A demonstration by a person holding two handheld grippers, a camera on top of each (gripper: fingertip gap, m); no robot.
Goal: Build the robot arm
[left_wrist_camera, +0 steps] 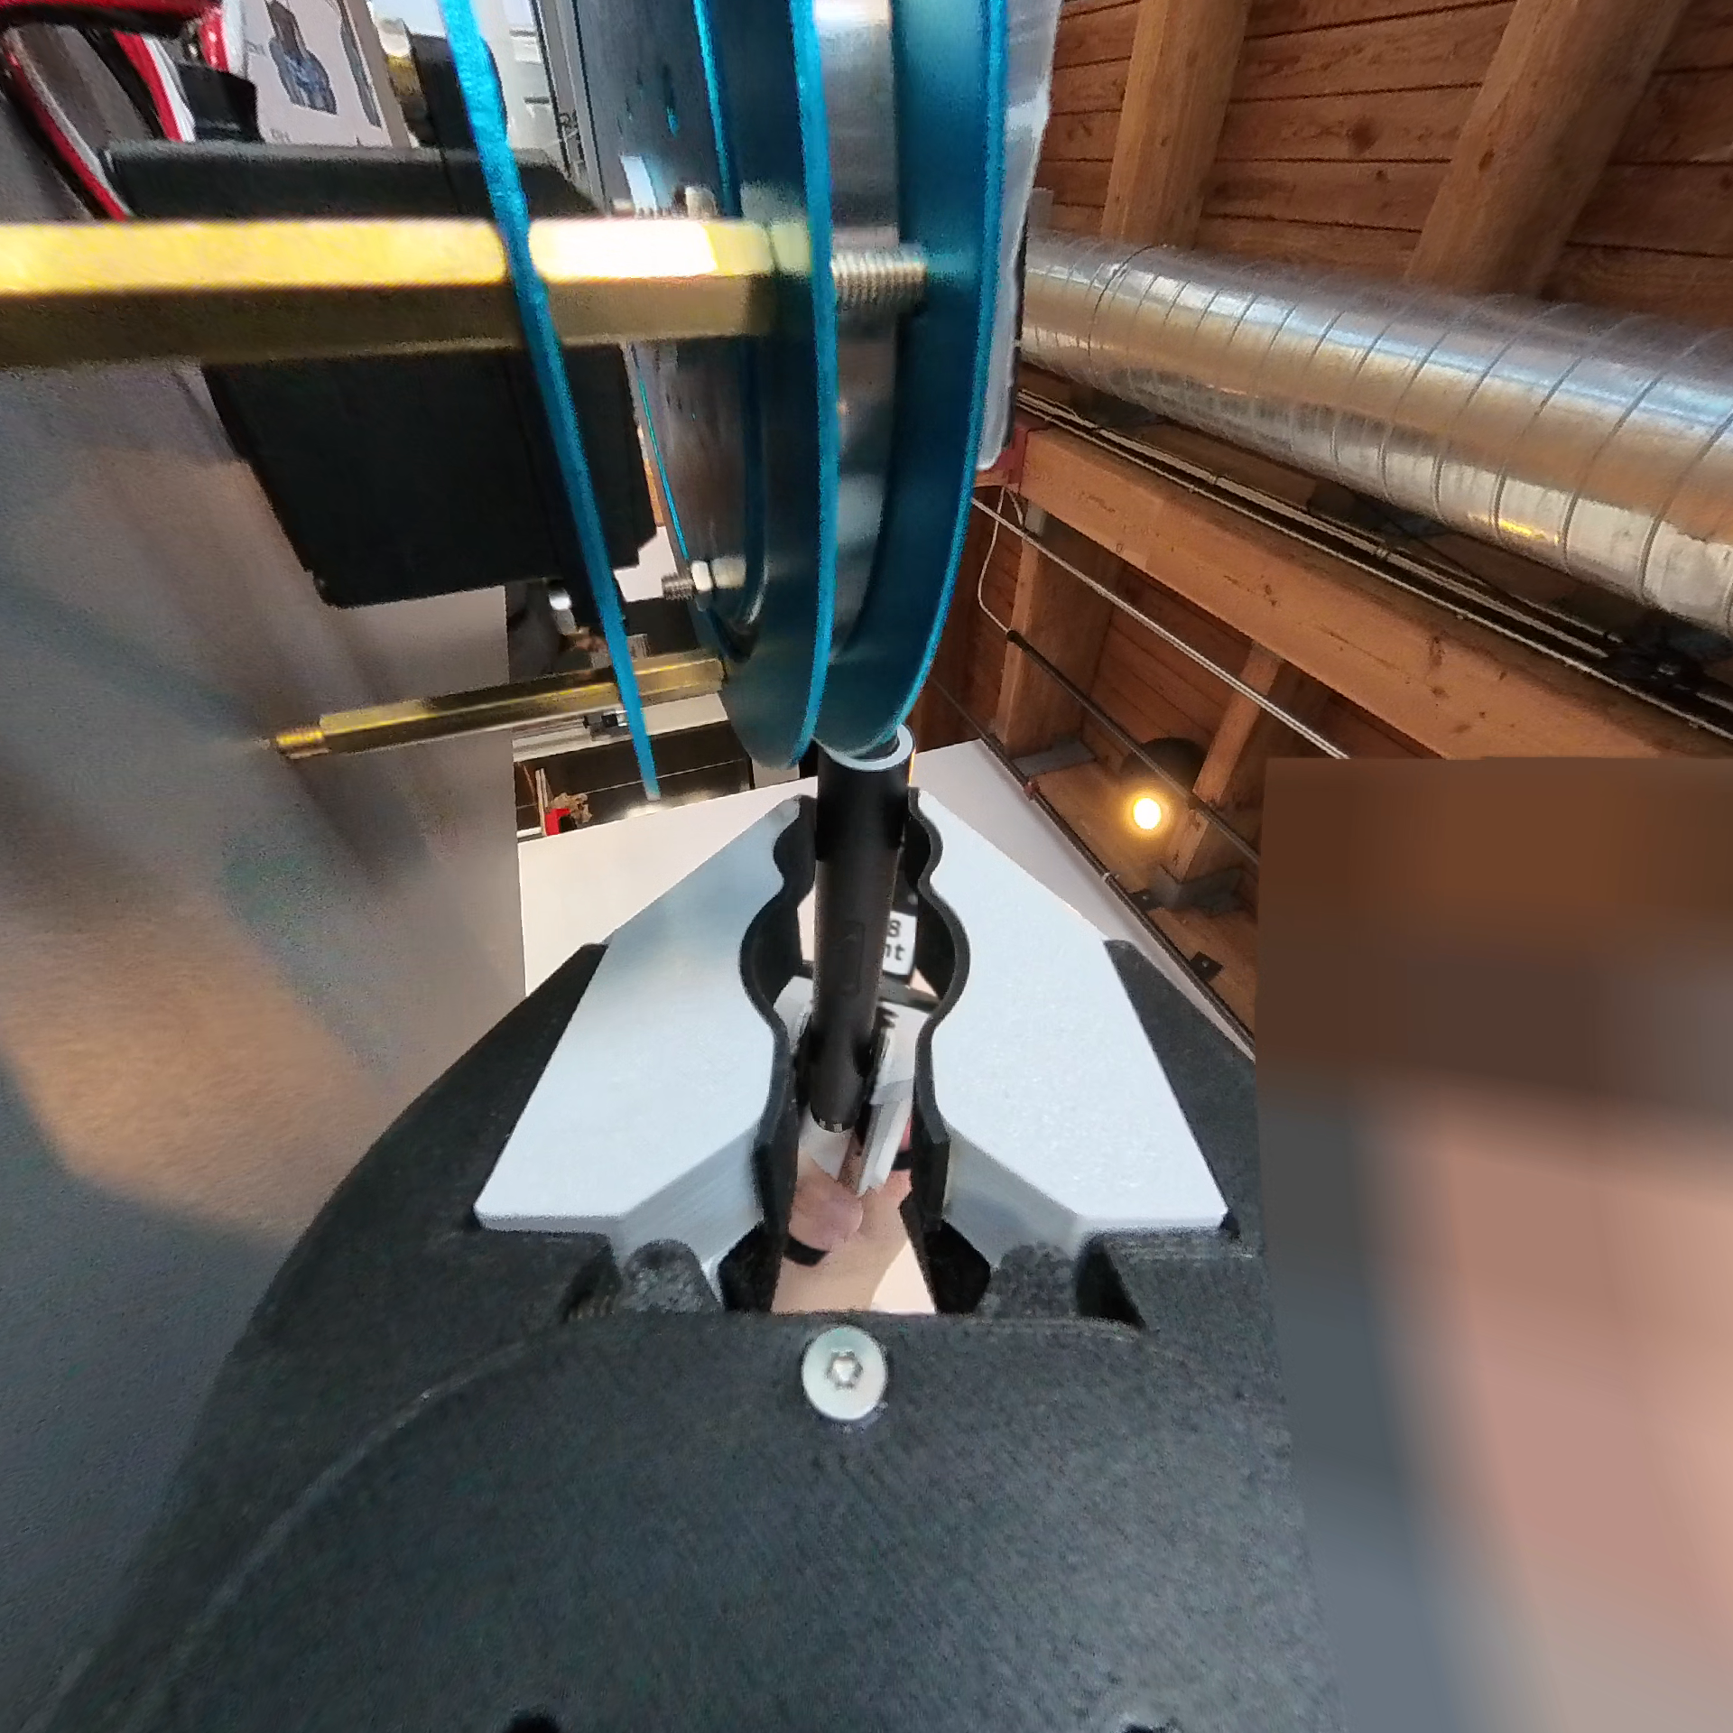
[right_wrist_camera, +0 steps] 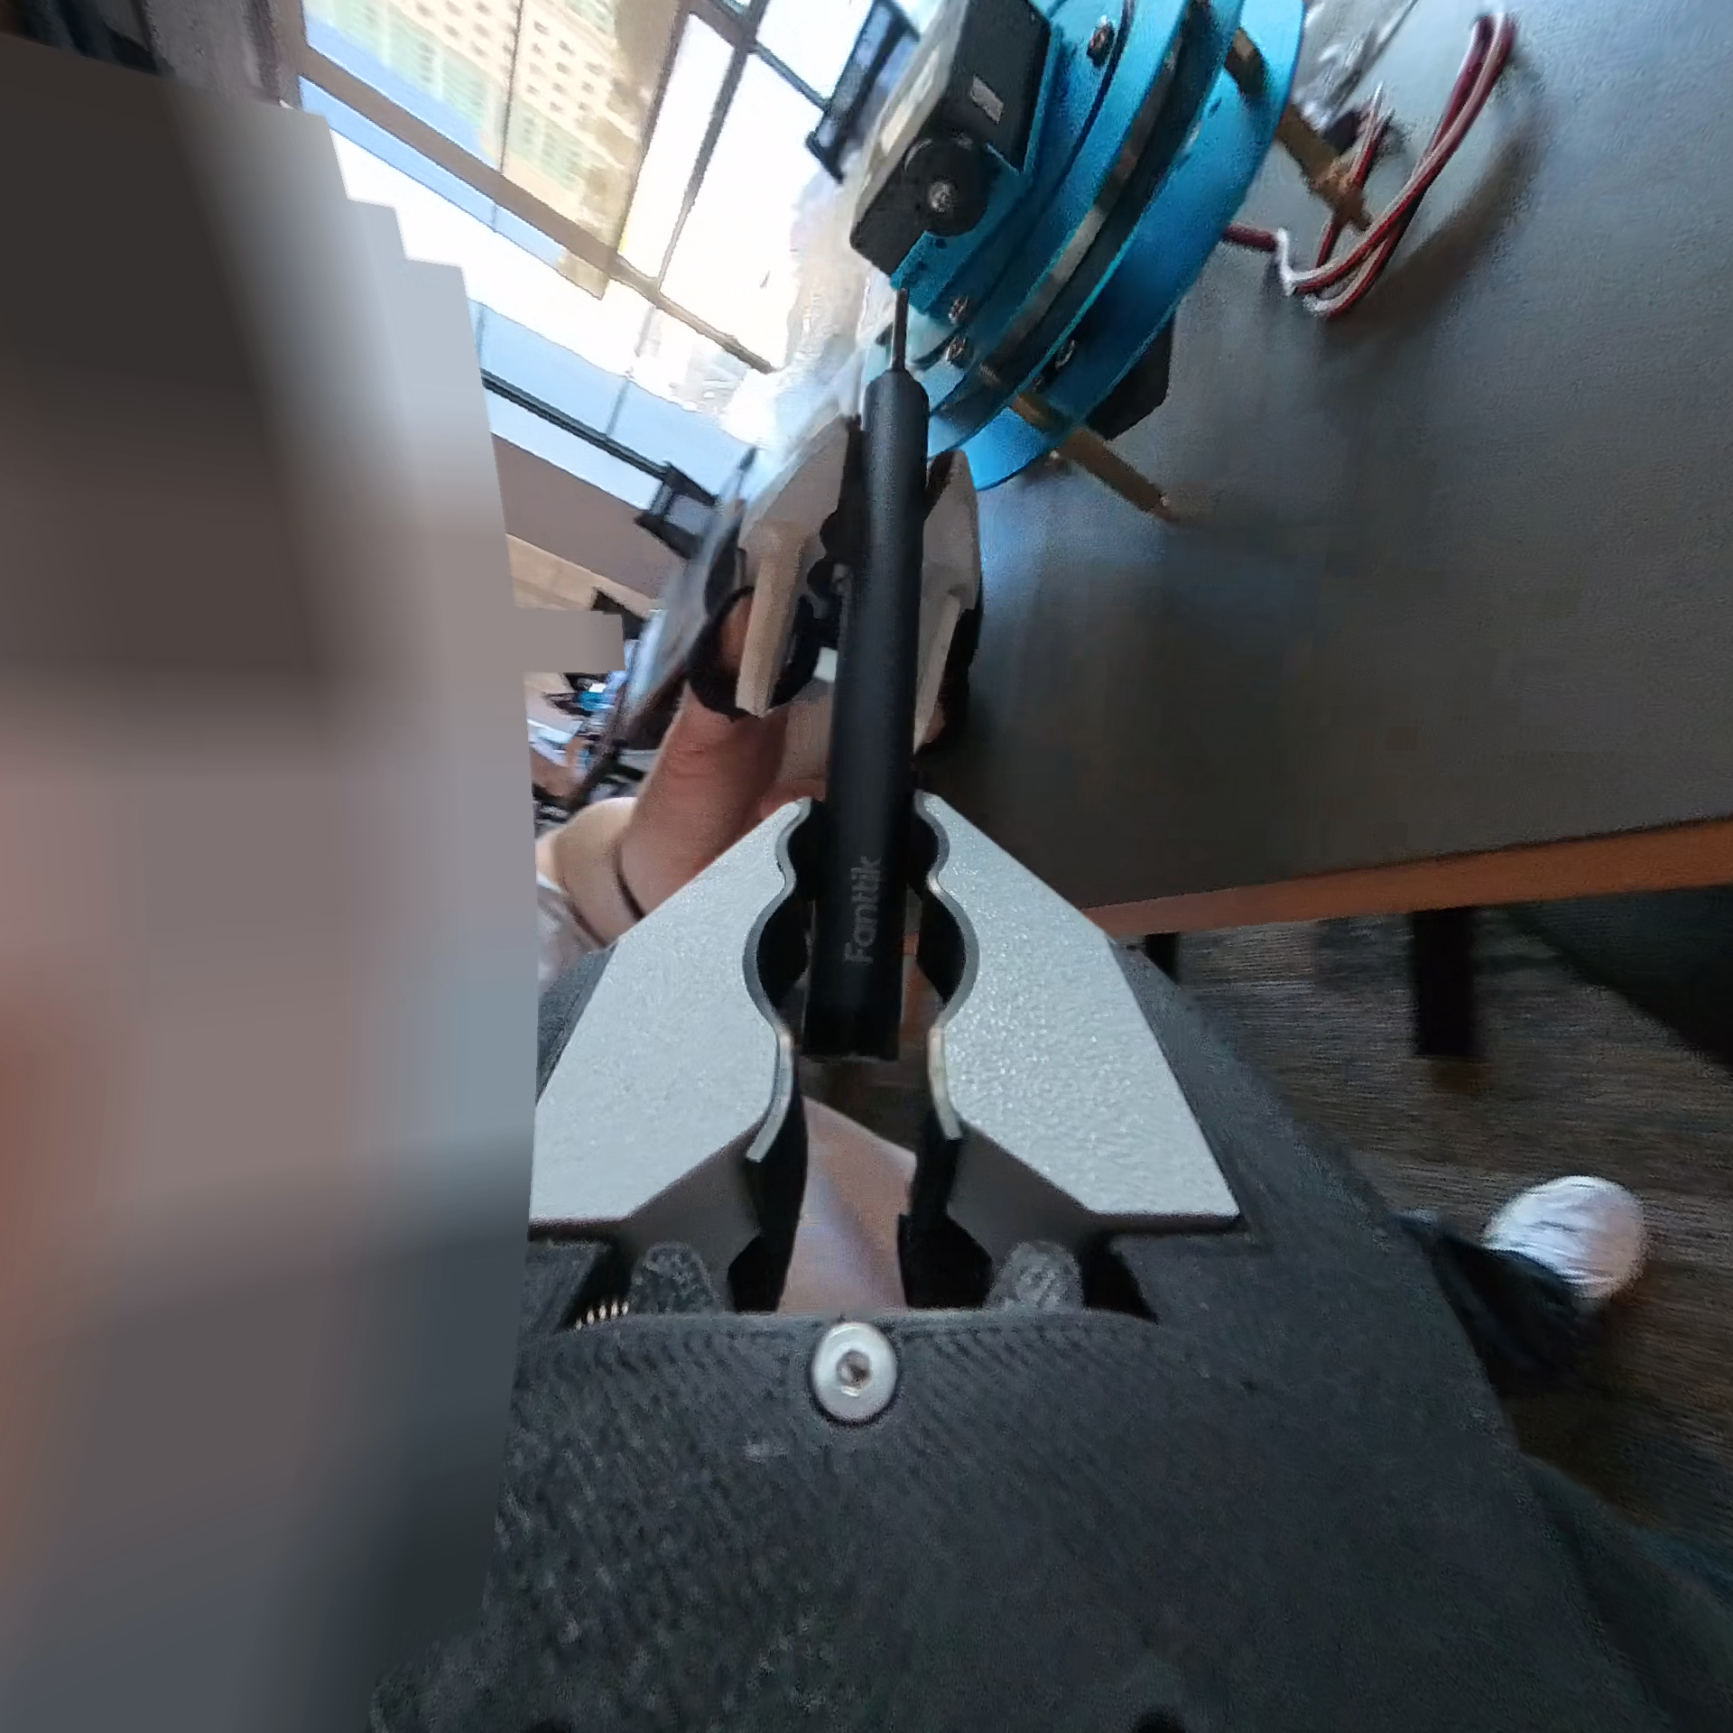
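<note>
While both our grippers close on one matte black screwdriver [right_wrist_camera: 867, 713], our right gripper [right_wrist_camera: 858, 928] clamps its butt and our left gripper [left_wrist_camera: 858, 947] its barrel. Its thin bit meets the blue ringed disc assembly [right_wrist_camera: 1078, 234] at 12 o'clock over the grey desk [right_wrist_camera: 1407, 610]; the contact is hard to make out.

Each gripper has a black, coarse-textured printed body [left_wrist_camera: 656, 1500] with one silver screw [left_wrist_camera: 843, 1372] set in its middle. The fingers [right_wrist_camera: 656, 1060] are pale grey wedges with wavy, scalloped black-lined inner edges. A person's shoe [right_wrist_camera: 1566, 1238] is white with black.
</note>
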